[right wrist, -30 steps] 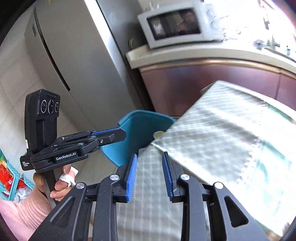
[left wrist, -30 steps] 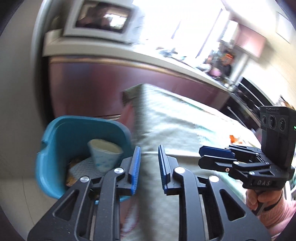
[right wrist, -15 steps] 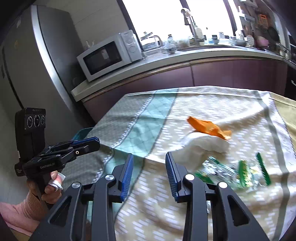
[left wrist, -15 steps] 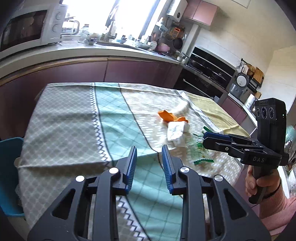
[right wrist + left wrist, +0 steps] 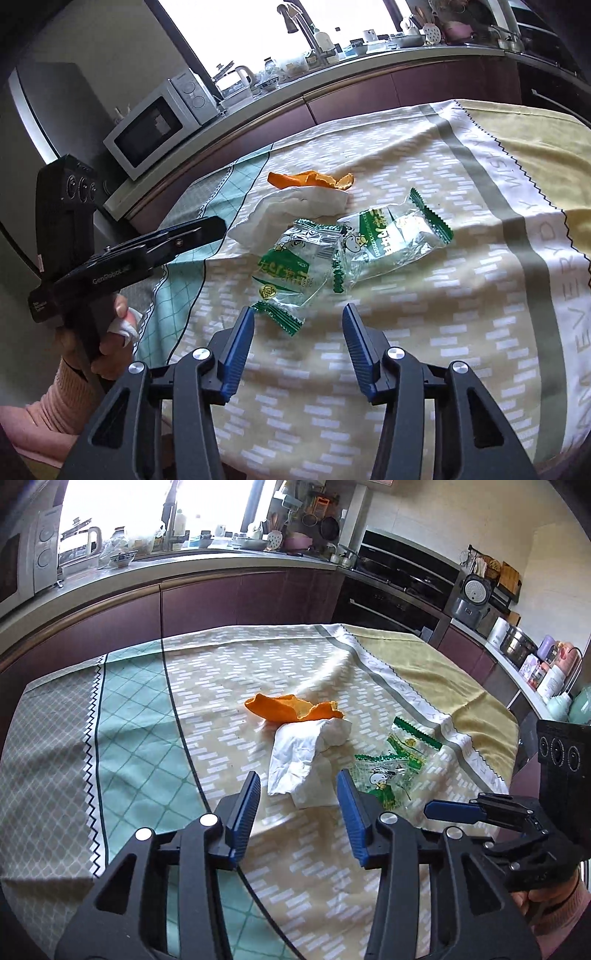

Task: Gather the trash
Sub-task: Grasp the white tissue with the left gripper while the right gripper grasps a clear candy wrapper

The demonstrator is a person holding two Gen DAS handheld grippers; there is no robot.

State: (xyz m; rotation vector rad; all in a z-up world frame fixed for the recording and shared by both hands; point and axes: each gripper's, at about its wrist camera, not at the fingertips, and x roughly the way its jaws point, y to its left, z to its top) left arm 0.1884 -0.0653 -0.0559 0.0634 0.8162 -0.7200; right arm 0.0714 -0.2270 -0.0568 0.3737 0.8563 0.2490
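Note:
On the patterned tablecloth (image 5: 229, 672) lie an orange peel (image 5: 291, 709), a crumpled white tissue (image 5: 303, 755) and clear green-printed wrappers (image 5: 391, 771). My left gripper (image 5: 298, 786) hovers just short of the tissue, its jaws opening with nothing between them. In the right wrist view the peel (image 5: 310, 180), the tissue (image 5: 291, 210) and two wrappers (image 5: 291, 262) (image 5: 391, 240) lie ahead. My right gripper (image 5: 298, 319) hangs over the near wrapper's green edge, jaws opening and empty. Each gripper shows in the other's view: the right (image 5: 454, 810), the left (image 5: 199, 230).
A kitchen counter (image 5: 221, 559) with a sink, kettle and dishes runs behind the table, a microwave (image 5: 162, 122) at its left end. An oven and appliances (image 5: 476, 598) line the right wall. A hand in a pink sleeve (image 5: 55, 398) holds the left gripper.
Both grippers swung away from the blue bin at the table's left end and now face the trash in the middle. Both pairs of jaws have spread wider.

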